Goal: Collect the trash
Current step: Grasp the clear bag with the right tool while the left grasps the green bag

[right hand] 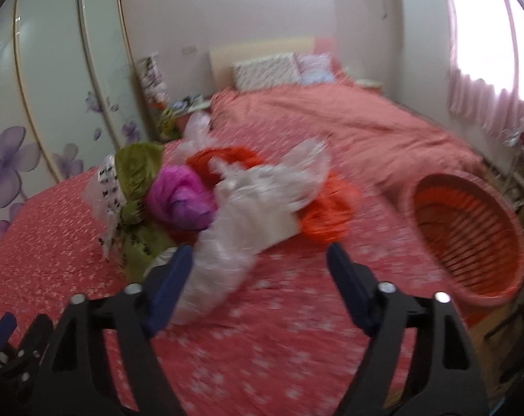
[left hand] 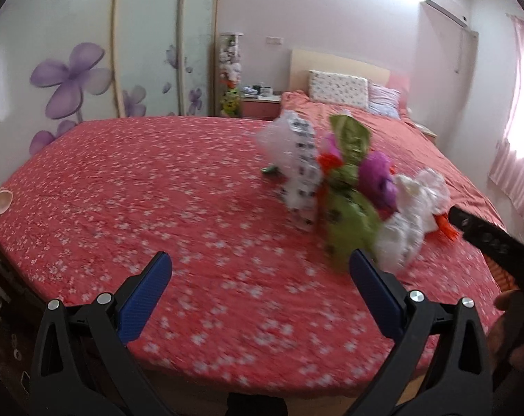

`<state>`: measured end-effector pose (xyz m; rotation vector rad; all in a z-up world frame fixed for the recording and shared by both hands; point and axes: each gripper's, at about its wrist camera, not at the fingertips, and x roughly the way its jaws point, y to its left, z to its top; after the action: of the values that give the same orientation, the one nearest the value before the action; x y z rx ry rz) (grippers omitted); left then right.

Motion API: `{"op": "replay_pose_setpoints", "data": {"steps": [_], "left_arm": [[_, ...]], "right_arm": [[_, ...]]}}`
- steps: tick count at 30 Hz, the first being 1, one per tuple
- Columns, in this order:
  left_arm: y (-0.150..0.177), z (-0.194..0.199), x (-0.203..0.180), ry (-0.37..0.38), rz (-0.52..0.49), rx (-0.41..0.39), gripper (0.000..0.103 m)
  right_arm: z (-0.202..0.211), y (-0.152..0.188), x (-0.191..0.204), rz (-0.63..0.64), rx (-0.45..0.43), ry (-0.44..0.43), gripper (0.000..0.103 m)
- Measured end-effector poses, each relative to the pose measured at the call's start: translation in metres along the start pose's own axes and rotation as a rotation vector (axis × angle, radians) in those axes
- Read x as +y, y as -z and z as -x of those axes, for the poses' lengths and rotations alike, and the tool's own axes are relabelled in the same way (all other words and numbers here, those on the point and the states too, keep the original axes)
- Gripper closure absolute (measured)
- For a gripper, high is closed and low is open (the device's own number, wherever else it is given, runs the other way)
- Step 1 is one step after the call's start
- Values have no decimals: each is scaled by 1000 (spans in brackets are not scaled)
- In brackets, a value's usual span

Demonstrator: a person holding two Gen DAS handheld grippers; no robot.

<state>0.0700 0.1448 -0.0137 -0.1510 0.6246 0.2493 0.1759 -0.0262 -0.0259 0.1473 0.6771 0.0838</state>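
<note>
Left gripper (left hand: 260, 274): jaws spread wide, nothing between them, hovering over the red floral bedspread (left hand: 158, 190) with the right-hand blue pad (left hand: 373, 287) just beside the green wrapper (left hand: 348, 222), contact unclear through blur.

Right gripper (right hand: 260, 274): jaws likewise wide apart, gripping nothing; left pad (right hand: 172, 291) overlapping the edge of the clear plastic bag (right hand: 248, 215), touching or merely in front, cannot tell.

Trash heaped together mid-bed: clear plastic bag, purple bag (right hand: 182, 197), green wrapper, orange bags (right hand: 328, 215), printed white wrapper (left hand: 302, 173).

Orange slatted basket (right hand: 470, 235) tipped on its side at the bed's right edge, near the pile but apart from it.
</note>
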Motion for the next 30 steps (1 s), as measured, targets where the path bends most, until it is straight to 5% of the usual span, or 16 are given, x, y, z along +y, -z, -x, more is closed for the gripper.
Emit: {"op": "replay_pose_setpoints", "data": {"steps": [14, 16, 23, 30], "left_arm": [[0, -21, 35, 74, 55, -6, 2], [-2, -23, 35, 79, 56, -9, 2], [-18, -35, 21, 120, 32, -9, 3], [-34, -51, -12, 210, 5, 32, 22]], "right_arm": [[-68, 7, 32, 13, 126, 4, 60], [-70, 10, 30, 23, 131, -3, 71], [-42, 3, 20, 32, 53, -43, 83], [-8, -7, 5, 46, -38, -36, 83]]}}
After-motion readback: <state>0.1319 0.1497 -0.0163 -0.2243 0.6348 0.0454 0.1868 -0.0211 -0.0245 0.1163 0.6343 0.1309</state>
